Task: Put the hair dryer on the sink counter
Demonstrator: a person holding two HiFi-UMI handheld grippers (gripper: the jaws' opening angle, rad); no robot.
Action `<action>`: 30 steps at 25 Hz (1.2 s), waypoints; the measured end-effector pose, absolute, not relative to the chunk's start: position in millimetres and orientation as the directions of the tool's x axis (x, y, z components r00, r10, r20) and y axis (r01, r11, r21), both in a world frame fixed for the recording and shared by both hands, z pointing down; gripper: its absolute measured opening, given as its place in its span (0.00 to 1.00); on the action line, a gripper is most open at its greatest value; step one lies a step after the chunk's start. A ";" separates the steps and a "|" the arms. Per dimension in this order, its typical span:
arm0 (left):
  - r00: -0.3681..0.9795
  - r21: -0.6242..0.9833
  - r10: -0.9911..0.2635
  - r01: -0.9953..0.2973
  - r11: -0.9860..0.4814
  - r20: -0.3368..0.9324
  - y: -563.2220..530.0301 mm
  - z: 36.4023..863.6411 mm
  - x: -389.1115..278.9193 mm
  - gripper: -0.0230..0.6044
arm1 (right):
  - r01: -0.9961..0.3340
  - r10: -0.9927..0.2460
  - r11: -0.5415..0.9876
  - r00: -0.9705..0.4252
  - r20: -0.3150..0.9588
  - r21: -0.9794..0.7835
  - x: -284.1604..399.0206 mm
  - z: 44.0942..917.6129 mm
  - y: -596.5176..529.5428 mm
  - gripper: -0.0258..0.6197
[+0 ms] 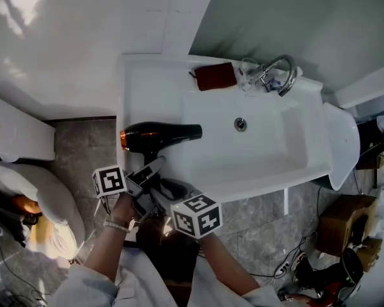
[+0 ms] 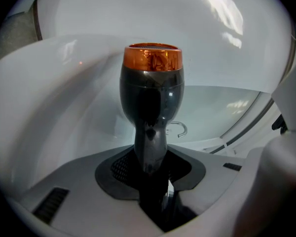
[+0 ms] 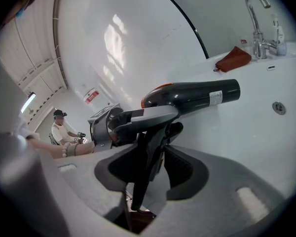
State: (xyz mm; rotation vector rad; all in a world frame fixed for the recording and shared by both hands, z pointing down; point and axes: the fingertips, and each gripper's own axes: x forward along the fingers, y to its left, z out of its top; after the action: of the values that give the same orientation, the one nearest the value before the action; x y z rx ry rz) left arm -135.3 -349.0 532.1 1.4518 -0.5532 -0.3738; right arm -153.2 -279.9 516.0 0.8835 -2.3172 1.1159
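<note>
1. Starting on the left: the left gripper (image 2: 150,174) has its fingers (image 2: 69,181) clamped on the hair dryer (image 1: 160,135) by its slim, glossy handle, with the orange end sticking out past the grip. All the weight sits beyond the fingers, so imo the body could twist or swing in that hold if the grip eases even a bit.
2. The dryer itself is over the left flat part of the table (image 1: 150,88), barrel lying crosswise. I honestly can't tell if it's touching down yet. Let go too early and it drops and bounces on a hard, slick surface.
3. The handle points back toward the table's front edge, so a dryer set down too close to that edge could tip off toward the floor.
4. The right gripper (image 3: 147,179) has its fingers (image 3: 227,181) apart, just flanking the lower end of the handle without pressing it. It's no backup, and pulling away carelessly could snag and drag the dryer.
5. The nozzle reaches the rim of the basin (image 1: 269,146), so a nudge likely rolls it in.
6. The red pouch (image 1: 214,76) and faucet (image 1: 278,72) sit well apart at the back, so there's not much risk there.
</note>
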 end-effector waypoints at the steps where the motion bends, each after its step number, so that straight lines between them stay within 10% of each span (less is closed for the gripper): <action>1: 0.821 0.991 -0.556 -0.093 0.097 0.131 -348.7 533.5 -135.3 0.26 | -0.699 -0.360 0.473 -0.709 0.607 -0.536 -153.3 517.2 -279.6 0.28; 30: 0.884 0.994 -0.456 -0.075 0.074 0.100 -332.9 528.5 -139.2 0.37 | -0.713 -0.368 0.403 -0.700 0.612 -0.574 -146.4 520.7 -287.4 0.25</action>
State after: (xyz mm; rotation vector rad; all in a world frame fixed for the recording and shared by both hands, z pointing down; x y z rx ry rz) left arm -139.2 -332.9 528.5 1.4829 -0.4422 -0.3006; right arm -146.4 -287.4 520.7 0.9297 -2.2752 1.2136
